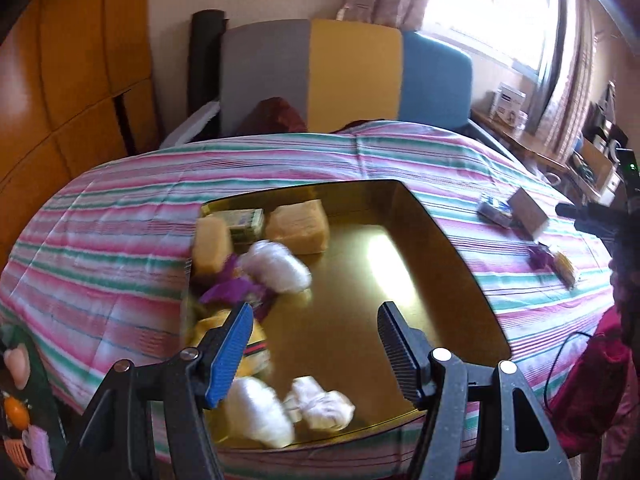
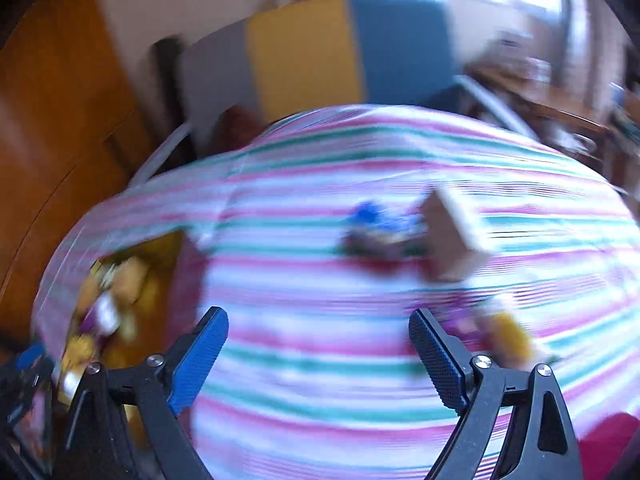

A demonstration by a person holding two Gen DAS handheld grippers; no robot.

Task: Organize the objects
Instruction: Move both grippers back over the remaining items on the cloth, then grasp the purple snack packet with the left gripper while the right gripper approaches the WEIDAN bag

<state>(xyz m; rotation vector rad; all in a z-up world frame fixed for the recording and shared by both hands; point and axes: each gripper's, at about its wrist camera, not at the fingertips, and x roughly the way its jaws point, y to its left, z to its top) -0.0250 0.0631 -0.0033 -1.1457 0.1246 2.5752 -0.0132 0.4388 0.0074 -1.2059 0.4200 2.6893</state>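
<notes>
One gold tray (image 1: 420,216) on one striped bedspread (image 1: 120,240). In the tray: three white wrapped bundles (image 1: 276,266), two tan blocks (image 1: 298,226), one greenish packet (image 1: 244,222), one purple wrapper (image 1: 228,292) and one yellow pouch (image 1: 252,344). On the bedspread beside the tray: one brown box (image 1: 528,210), one blue packet (image 1: 496,208), one small purple piece (image 1: 538,258) and one yellow piece (image 1: 566,268).
</notes>
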